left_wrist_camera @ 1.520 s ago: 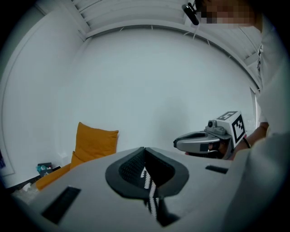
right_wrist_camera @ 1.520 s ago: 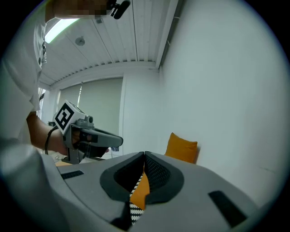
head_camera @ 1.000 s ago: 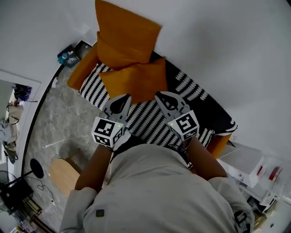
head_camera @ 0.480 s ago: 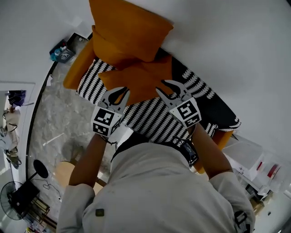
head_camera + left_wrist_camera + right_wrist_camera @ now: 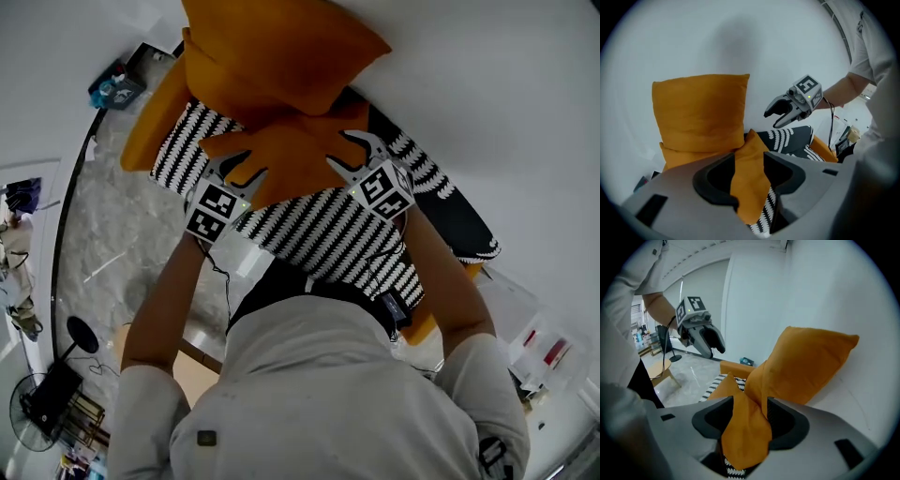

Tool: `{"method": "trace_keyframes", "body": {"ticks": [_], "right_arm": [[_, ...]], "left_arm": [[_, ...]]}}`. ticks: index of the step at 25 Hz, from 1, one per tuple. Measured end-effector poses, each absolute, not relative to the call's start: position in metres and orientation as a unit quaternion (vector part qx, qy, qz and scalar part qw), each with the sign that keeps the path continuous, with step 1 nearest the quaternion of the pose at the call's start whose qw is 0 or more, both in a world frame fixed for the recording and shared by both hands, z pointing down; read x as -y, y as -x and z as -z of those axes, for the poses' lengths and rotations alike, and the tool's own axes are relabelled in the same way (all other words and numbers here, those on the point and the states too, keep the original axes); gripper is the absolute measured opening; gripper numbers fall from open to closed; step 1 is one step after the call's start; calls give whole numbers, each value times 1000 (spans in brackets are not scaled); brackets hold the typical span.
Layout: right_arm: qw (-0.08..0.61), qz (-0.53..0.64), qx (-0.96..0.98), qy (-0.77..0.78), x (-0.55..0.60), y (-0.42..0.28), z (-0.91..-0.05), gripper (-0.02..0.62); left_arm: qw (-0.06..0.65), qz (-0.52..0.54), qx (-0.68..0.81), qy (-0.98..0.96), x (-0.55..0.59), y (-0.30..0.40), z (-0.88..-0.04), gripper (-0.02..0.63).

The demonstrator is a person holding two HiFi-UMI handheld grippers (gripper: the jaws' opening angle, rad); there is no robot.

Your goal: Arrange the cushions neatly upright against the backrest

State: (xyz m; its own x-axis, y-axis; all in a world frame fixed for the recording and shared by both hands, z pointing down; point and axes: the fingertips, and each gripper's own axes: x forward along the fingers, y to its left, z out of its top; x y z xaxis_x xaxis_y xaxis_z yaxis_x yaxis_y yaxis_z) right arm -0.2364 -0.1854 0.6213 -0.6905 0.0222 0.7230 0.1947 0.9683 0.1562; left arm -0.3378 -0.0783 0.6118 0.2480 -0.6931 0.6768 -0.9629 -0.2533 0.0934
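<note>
Head view shows the flat cushion point(image 5: 291, 155) lying on the striped seat point(image 5: 328, 234) at upper centre, its long axis running between your left gripper point(image 5: 242, 169) and right gripper point(image 5: 339, 150), whose fingers have just been spreading and each straddle a corner without pinching it.

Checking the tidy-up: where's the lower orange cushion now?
Head view, upper centre: the lower cushion rests on the striped seat before the upright cushion, its corners between the jaws of the left gripper and right gripper, which have just been opening.
</note>
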Motion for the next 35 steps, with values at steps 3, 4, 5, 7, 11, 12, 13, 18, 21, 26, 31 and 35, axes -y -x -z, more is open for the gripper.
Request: {"method": "trace_keyframes", "body": {"ticks": [3,4,5,7,11,12,13,18,21,26,31,35], "right_arm": [[429,121,892,78,197,242,-659,249],[440,128,885,85,200,243,-670,251],[451,136,878,91,203,244,-682,255],[470,150,864,101,211,247,-702,261],[509,147,841,107,242,253,-745,276],[523,149,833,108,249,252,-758,279],[536,156,822,112,253,250,-772,281],[583,190,779,132,268,244,-833,293],[597,189,768,136,273,247,-849,295],[616,186,752,141,278,248,-866,291],[632,176,741,144,272,244,-877,187],[627,172,745,147,268,244,-870,85]], "left_arm": [[269,-297,532,-746,81,351,-644,228],[273,-307,525,-745,82,355,-655,233],[276,-318,518,-744,83,359,-665,241],[282,-340,502,-743,84,365,-683,254],[293,-380,471,-740,94,382,-718,278],[295,-389,464,-739,96,386,-728,281],[298,-396,459,-737,97,389,-739,283],[324,-420,446,-720,93,402,-798,295],[340,-436,433,-712,88,404,-823,298],[347,-464,423,-697,90,409,-856,301],[346,-485,415,-687,90,410,-871,148],[346,-482,417,-688,89,410,-870,66]]}}
